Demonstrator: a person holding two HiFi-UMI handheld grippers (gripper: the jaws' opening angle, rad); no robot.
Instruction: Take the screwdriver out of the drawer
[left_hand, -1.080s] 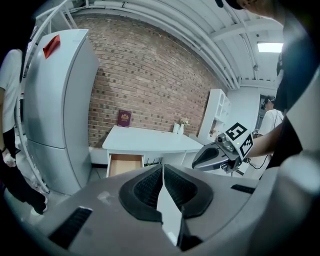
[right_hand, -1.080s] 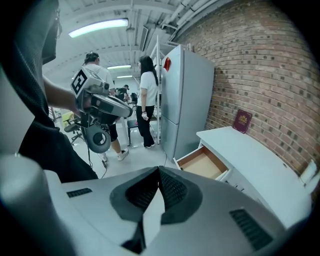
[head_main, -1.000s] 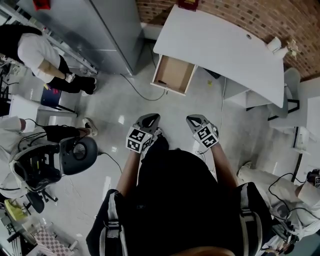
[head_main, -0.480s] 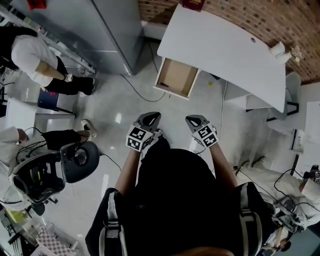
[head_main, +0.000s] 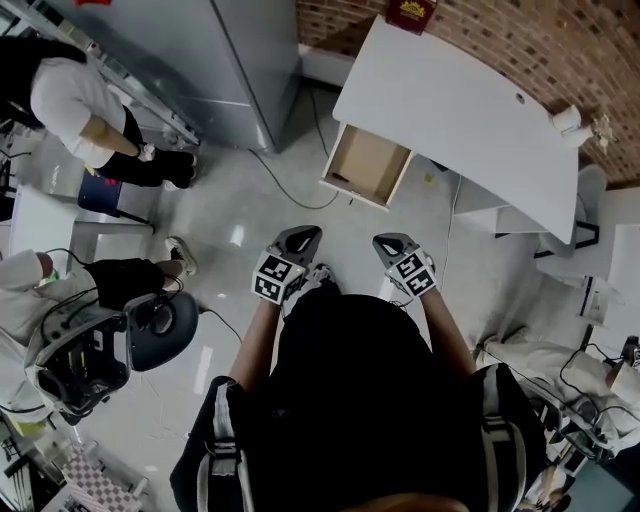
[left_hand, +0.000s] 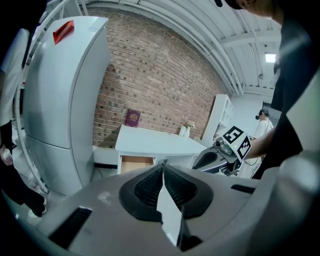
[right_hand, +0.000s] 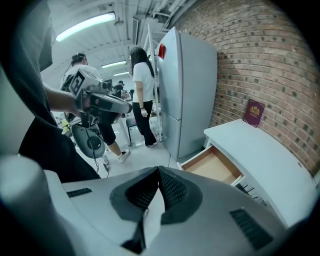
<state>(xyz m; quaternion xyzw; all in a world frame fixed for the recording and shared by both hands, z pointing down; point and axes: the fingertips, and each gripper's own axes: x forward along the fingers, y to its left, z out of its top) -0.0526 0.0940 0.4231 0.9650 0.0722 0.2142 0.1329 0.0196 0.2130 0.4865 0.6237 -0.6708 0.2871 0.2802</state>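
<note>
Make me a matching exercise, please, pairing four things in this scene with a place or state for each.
Things:
1. drawer
2. maroon book
3. left gripper
4. fridge

Places or states:
A. shut, holding nothing
B. stands beside the desk
C. pulled open
D. on the desk top, against the brick wall

Pairs: 1-C, 2-D, 3-A, 4-B.

- The drawer (head_main: 368, 162) stands open at the left end of the desk (head_main: 470, 110).
- The fridge (head_main: 215, 60) stands left of the desk.
- A book (head_main: 411, 12) sits at the desk's back edge, against the brick wall (head_main: 560, 40).
</note>
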